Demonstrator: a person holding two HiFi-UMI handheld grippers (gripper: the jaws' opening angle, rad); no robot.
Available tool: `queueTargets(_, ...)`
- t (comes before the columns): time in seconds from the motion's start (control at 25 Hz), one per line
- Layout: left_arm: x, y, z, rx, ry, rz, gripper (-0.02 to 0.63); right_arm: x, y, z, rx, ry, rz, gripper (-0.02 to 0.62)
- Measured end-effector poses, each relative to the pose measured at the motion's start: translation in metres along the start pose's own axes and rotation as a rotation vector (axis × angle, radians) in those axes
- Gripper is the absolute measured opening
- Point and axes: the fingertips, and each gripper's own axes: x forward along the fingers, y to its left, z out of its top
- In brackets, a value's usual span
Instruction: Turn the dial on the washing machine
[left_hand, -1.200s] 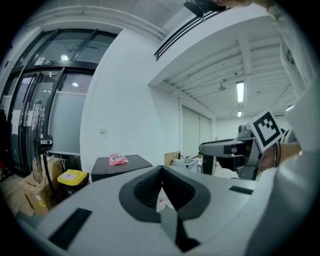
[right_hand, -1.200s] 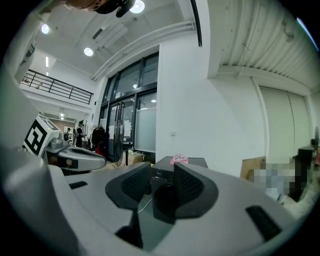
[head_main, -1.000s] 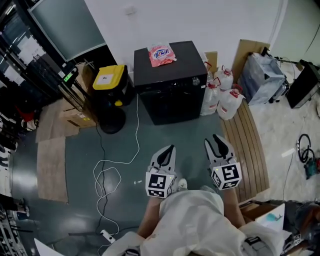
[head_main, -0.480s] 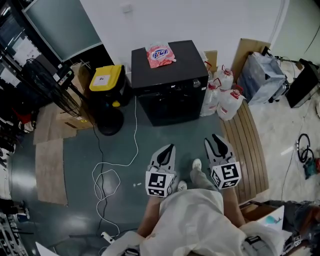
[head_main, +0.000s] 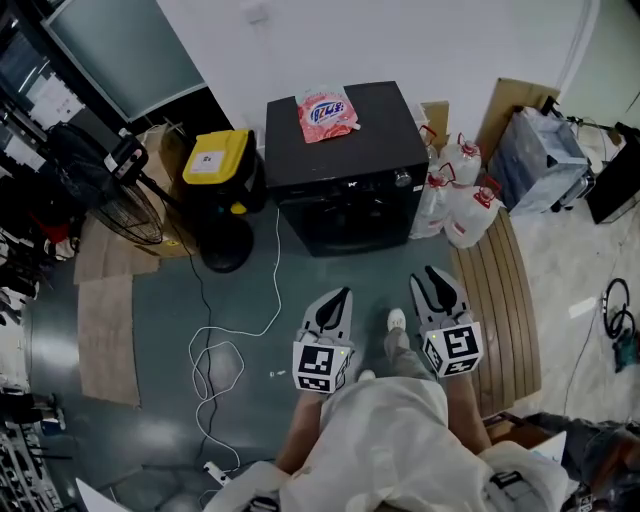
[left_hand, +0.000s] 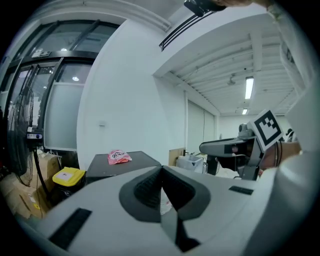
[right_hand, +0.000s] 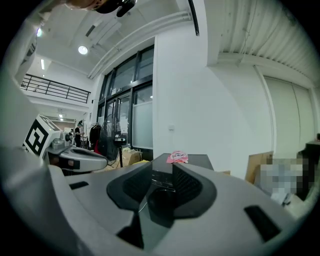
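Note:
The black washing machine stands against the white wall, well ahead of me. Its small silvery dial sits at the right end of the front panel, and a pink detergent bag lies on the lid. Both grippers hang low in front of my body, far short of the machine. My left gripper is shut with nothing in it, its pads meeting at the tip. My right gripper is also shut and empty. The right gripper view looks along the jaws at the machine and the bag.
A yellow-lidded bin and a standing fan are left of the machine. White jugs and a cardboard sheet are on its right. A white cable loops across the floor; wooden slats lie at right.
I have stepped a little toward the machine: a shoe has come forward between the grippers. Both grippers keep their place in front of me, jaws together.

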Motion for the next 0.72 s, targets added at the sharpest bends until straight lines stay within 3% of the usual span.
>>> queueTargets(0.72,0.149,0.040,0.008,-0.032,0.088,0.102,0.012,0.137,-0.107,-0.006,0.027,0.082,0.119,0.130)
